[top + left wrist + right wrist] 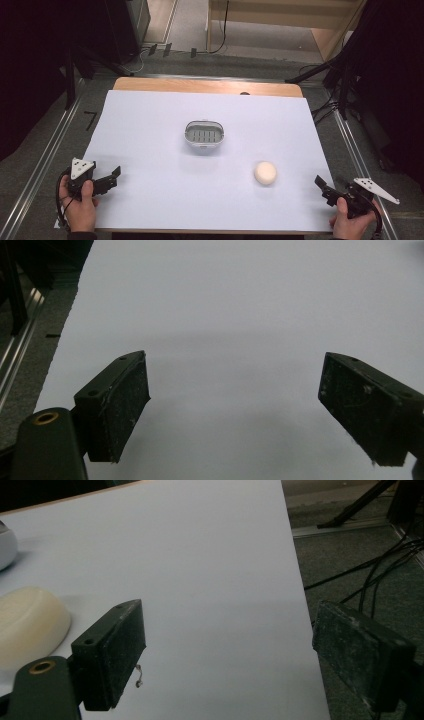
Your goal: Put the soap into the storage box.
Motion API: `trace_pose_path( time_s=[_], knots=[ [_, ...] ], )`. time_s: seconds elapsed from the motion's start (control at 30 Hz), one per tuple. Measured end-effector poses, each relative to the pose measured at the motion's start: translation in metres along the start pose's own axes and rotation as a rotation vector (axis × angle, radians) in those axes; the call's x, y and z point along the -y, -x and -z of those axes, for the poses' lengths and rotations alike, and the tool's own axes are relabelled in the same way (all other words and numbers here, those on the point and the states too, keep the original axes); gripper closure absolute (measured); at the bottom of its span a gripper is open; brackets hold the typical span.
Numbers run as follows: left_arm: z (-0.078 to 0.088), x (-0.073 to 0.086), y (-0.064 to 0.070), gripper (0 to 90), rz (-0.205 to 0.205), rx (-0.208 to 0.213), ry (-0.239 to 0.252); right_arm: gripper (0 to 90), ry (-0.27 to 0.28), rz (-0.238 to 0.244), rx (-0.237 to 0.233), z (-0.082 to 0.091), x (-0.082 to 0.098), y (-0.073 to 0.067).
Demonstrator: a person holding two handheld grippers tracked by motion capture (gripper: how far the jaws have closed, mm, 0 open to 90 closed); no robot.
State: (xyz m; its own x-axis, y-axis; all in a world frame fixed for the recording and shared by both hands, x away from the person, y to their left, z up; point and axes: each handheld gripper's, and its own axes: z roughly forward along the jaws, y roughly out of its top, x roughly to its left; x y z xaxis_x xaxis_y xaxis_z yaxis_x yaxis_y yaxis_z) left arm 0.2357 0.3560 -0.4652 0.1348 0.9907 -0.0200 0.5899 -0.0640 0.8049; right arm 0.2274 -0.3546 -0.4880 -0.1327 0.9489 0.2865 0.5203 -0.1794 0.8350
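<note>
Closest to me, at the near edge of the table, the person's two hands each hold a gripper low over the white sheet [150, 150] that covers the tabletop. The left gripper [114, 177] sits at about eight o'clock from the middle of the sheet, its grey three-cornered plate on top and its cable looping round the wrist; in the left gripper view its two black jaws stand far apart with nothing but bare white sheet [225, 340] between them, so that claw is released. The right gripper [322, 187] lies at about four o'clock, right at the sheet's edge, and in the right gripper view [227, 655] its jaws are likewise spread wide and empty, one over the sheet [200, 555] and the other out past the edge above the grey floor [350, 570]. The thing nearest it is a pale, cream-coloured rounded bar of soap [265, 173], resting on the sheet near that gripper's tips, at roughly ten o'clock from them; the same bar [27, 625] shows just beside the inner jaw in the right gripper view, apart from it. Farther off, near the sheet's centre, stands a small oval grey soap dish [204, 134] with a slotted floor, well apart from the soap, which lies at about four o'clock from it.
</note>
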Motion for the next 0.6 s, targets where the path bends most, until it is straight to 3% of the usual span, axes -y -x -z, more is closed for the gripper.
trace_pose_path(
  time_s=[0.17, 0.3, 0.33, 0.4, 0.53, 0.6],
  knots=[
    [0.000, 0.000, 0.000, 13.9, -0.003, 0.002, 0.003, 15.2, -0.021, 0.025, 0.016, -0.002, -0.001, -0.004],
    [0.000, 0.000, 0.000, 13.9, -0.002, 0.003, 0.003, 18.7, -0.071, 0.077, 0.026, -0.006, -0.003, -0.010],
    [0.000, 0.000, -0.001, 13.9, 0.002, 0.003, 0.001, 20.5, -0.099, 0.103, 0.077, -0.008, -0.004, -0.014],
    [0.000, 0.000, 0.000, 13.9, 0.002, 0.003, 0.001, 20.5, -0.109, 0.112, 0.086, -0.009, -0.004, -0.016],
    [0.000, 0.000, 0.000, 13.9, 0.002, 0.003, -0.001, 22.5, -0.137, 0.126, 0.055, -0.011, -0.006, -0.020],
    [0.000, 0.000, 0.000, 13.9, 0.000, 0.005, 0.000, 29.7, -0.163, 0.170, 0.034, -0.013, -0.008, -0.025]
  ],
)
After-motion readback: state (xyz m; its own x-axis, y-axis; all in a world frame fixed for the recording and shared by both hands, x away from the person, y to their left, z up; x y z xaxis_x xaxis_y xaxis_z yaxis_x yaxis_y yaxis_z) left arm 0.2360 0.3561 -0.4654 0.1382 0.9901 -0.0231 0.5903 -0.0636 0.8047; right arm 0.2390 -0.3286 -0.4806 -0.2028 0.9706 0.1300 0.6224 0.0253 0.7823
